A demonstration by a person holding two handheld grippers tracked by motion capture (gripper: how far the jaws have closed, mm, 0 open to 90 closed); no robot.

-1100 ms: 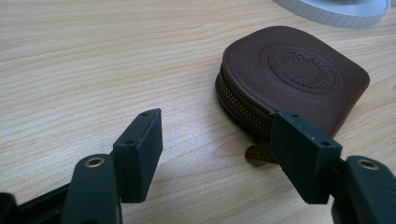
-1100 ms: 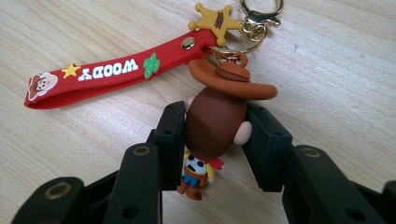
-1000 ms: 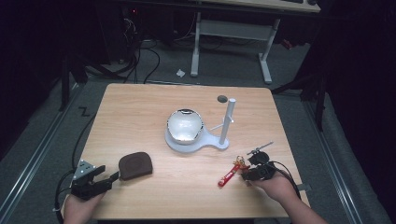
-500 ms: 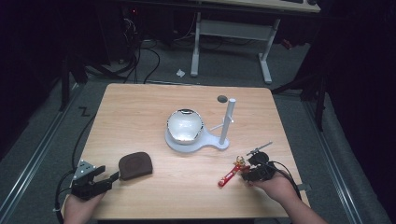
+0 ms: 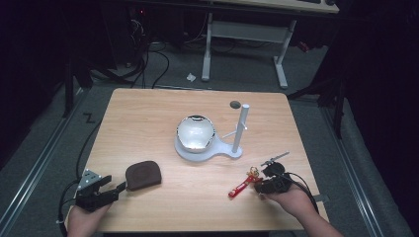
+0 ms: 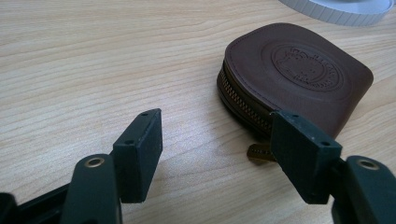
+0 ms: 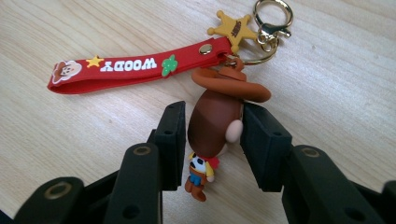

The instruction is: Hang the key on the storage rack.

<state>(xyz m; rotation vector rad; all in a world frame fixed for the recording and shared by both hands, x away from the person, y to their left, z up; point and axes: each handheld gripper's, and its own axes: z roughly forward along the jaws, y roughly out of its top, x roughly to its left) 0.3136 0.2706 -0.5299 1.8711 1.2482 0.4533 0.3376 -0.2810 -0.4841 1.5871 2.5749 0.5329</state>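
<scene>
Near edge, right side: right gripper [image 7: 210,135] has its jaws pressed on the head of a small cowboy figure keychain [image 7: 215,126] with a red rubber strap marked WOODY [image 7: 135,67] and a gold star charm with clasp ring [image 7: 233,28]; figure lies on the light wooden table [image 5: 148,123], strap trailing left. Near left: left gripper [image 6: 215,149] rests low on the table, jaws spread wide and holding nothing, one pad just beside the zipper pull of a dark brown zipped leather pouch [image 6: 294,74]. Farther back, mid-table: a white stand with a shiny round bowl-shaped mirror [image 5: 195,133] and an upright white post [image 5: 240,127]; a small dark disc [image 5: 235,104] lies beyond. Risk, as judged: the grip is on a rounded, smooth head, so a lift could let the figure squirt out or swing, with strap and ring dragging. The pouch may slide away if the left pad nudges it before closing.
</scene>
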